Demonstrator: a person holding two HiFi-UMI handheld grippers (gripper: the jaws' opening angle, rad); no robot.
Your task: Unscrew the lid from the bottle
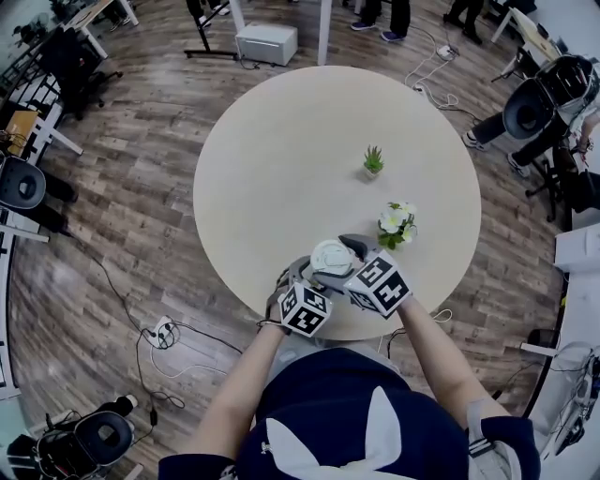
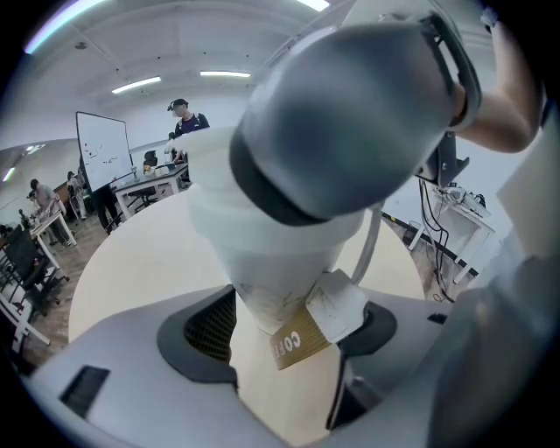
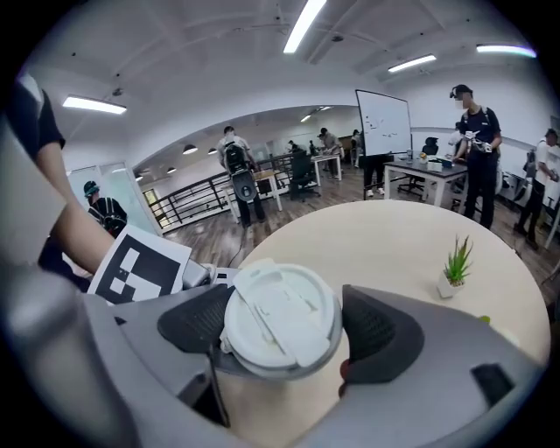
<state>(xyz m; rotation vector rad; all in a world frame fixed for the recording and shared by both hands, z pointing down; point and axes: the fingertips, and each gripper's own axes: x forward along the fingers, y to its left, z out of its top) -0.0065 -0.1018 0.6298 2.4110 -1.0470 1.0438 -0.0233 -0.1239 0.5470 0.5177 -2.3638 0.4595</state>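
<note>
We are holding the bottle (image 2: pixel 276 262) over the near edge of the table (image 1: pixel 281 141), left gripper (image 2: pixel 289 337) clamping its base, right gripper (image 3: pixel 284 337) pinching the lid (image 3: pixel 282 317). The lid is still sitting on, so the twisting off seems to be lying ahead.

Light was bright and even from ceiling strips (image 3: pixel 302 22) over the round table (image 1: pixel 281 141): strips clipped white, only soft shadows on the table top. Heavy fisheye bend away from the table in every view, black corners in both gripper views. Lid (image 3: pixel 280 319) above the table was sharp; cup (image 2: pixel 280 262) and everything nearer the lens was blurred.
</note>
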